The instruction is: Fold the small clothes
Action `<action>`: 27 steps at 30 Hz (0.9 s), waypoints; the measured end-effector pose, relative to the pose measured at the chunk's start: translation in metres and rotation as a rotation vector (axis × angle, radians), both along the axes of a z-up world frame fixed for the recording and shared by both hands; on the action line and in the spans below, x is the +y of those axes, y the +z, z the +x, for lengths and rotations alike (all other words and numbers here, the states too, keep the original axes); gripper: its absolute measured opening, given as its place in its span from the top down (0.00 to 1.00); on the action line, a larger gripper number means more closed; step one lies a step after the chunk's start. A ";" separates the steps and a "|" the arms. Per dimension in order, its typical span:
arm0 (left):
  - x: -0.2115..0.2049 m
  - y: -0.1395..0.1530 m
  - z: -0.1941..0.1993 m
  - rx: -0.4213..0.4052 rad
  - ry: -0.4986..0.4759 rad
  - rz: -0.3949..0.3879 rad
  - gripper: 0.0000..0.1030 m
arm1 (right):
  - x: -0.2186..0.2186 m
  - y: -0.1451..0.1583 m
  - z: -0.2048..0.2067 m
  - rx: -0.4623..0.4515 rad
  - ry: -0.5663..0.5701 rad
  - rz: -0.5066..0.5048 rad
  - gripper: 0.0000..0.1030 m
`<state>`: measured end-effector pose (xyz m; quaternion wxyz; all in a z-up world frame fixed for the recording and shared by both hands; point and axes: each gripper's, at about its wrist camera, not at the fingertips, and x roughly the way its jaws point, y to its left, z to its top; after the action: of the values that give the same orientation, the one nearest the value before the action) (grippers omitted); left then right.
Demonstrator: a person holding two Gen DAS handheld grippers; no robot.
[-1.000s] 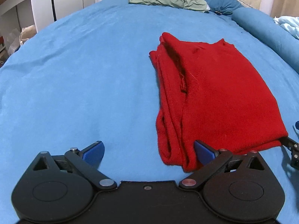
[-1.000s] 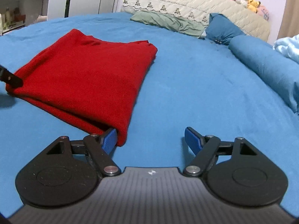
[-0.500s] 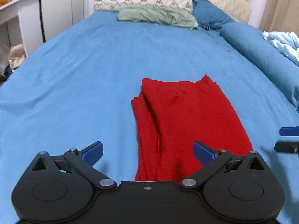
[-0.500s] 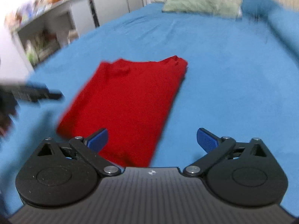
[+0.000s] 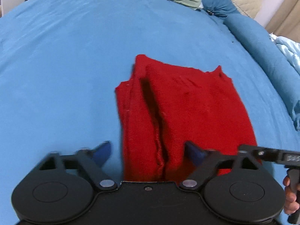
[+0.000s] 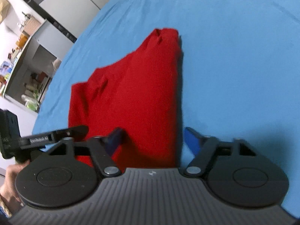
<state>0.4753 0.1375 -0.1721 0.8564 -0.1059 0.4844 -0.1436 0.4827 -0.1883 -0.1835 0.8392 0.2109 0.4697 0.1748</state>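
Red knit garment [image 5: 187, 108] lies folded, rectangular, on blue bedsheet [image 5: 65, 65].

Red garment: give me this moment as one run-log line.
red garment: folded lengthwise, flat on blue bedsheet | left claw: open, near edge | right claw: open, near edge | grasp: none

bare blue bedsheet [image 5: 65, 75] all around, pillows [image 5: 215, 5] far end
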 end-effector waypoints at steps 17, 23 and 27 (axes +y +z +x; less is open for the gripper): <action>-0.059 0.090 -0.157 -0.140 -0.140 -0.061 0.75 | -0.042 0.101 -0.128 -0.209 0.064 -0.010 0.65; -0.100 0.032 -0.217 -0.075 -0.157 -0.006 0.75 | -0.070 0.064 -0.214 -0.134 0.047 -0.084 0.64; -0.101 0.027 -0.235 -0.131 -0.130 0.059 0.68 | -0.082 0.023 -0.233 -0.115 -0.003 -0.094 0.61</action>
<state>0.2406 0.0361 -0.1449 0.8779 -0.0393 0.4372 -0.1912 0.2498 -0.2698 -0.1603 0.8741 0.1613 0.4282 0.1632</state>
